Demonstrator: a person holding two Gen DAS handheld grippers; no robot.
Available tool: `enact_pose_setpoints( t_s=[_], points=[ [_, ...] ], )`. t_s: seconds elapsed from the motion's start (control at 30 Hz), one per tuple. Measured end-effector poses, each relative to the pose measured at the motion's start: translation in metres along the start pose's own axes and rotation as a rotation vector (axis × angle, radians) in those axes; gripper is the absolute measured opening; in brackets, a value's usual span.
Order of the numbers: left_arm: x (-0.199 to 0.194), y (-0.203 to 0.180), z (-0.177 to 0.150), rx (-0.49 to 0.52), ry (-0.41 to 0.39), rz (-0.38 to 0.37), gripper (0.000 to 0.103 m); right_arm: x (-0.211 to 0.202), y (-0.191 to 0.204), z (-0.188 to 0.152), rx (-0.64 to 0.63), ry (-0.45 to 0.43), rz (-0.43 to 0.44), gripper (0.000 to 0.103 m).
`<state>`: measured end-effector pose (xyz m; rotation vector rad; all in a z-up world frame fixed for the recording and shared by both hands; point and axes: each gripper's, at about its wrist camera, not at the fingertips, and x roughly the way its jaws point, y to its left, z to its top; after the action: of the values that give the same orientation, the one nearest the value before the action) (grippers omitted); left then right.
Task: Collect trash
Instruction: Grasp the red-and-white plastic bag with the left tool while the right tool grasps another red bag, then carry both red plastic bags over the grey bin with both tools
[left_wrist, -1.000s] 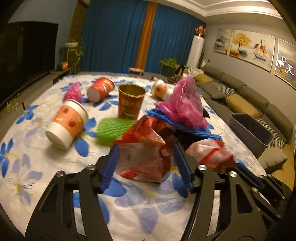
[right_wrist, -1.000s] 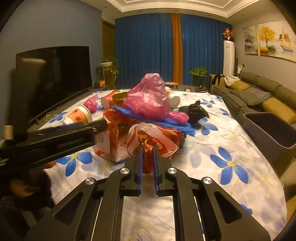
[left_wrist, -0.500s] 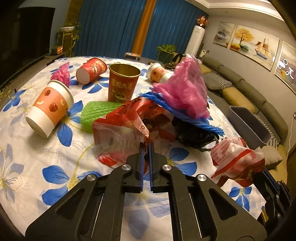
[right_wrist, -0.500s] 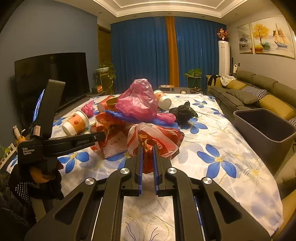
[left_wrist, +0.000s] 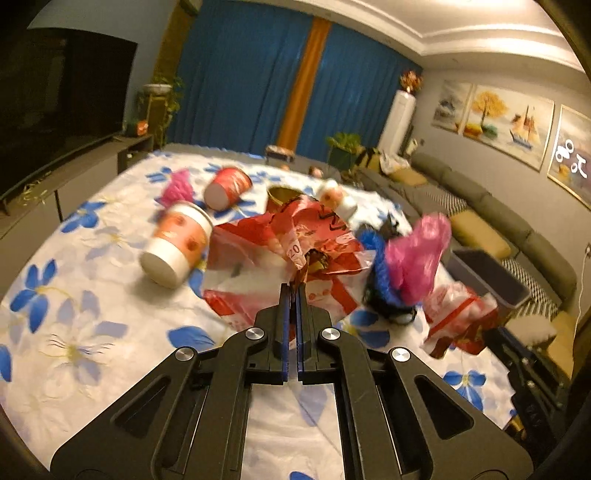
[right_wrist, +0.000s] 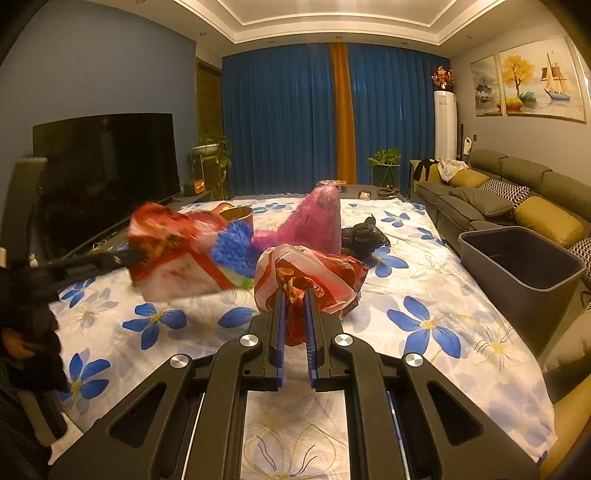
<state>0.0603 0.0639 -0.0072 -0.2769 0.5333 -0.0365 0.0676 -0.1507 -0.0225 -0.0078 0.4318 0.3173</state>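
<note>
1. The left gripper (left_wrist: 291, 291) has its jaws pressed together on a pinch of a red and clear plastic bag (left_wrist: 266, 269), which spreads out ahead of the fingers and hangs above the flowered tablecloth (left_wrist: 85, 332). In the right wrist view the same bag (right_wrist: 173, 254) is plainly clear of the table, at the left.

2. The right gripper (right_wrist: 294, 295) is clamped on the gathered neck of a second red and white plastic bag (right_wrist: 306, 277), whose bulk bulges just past the fingertips.

3. The relation that matters: the grey bin (right_wrist: 517, 266) stands off the table's right edge, to the right of both grippers. The right hand's bag is much nearer to it; the left hand's bag is on the far side and would, I judge, have to cross over the pile to reach it.

4. Between the left bag and the bin lie a pink bag (right_wrist: 317, 221), a blue fuzzy item (right_wrist: 232, 247) and a black bag (right_wrist: 364, 236) (all loose trash on the cloth).

5. Hard to make out: the left wrist view is smeared by motion, so the cups (left_wrist: 177, 247) and bag print are soft. The bin's inside is dark; whether anything is in it cannot be told. The left gripper appears only as a blurred dark shape at the right view's left edge.
</note>
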Motion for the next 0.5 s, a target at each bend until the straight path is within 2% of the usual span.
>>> enact_pose_setpoints(
  t_s=[0.3,0.5],
  points=[
    [-0.044,0.009,0.016,-0.023,-0.115,0.007,0.002,-0.015,0.002,0.002,-0.008,-0.030,-0.006,0.011],
    [-0.056,0.006,0.019,-0.017,-0.143,-0.006,0.002,-0.023,-0.001,0.003,-0.004,-0.049,-0.014,0.011]
  ],
)
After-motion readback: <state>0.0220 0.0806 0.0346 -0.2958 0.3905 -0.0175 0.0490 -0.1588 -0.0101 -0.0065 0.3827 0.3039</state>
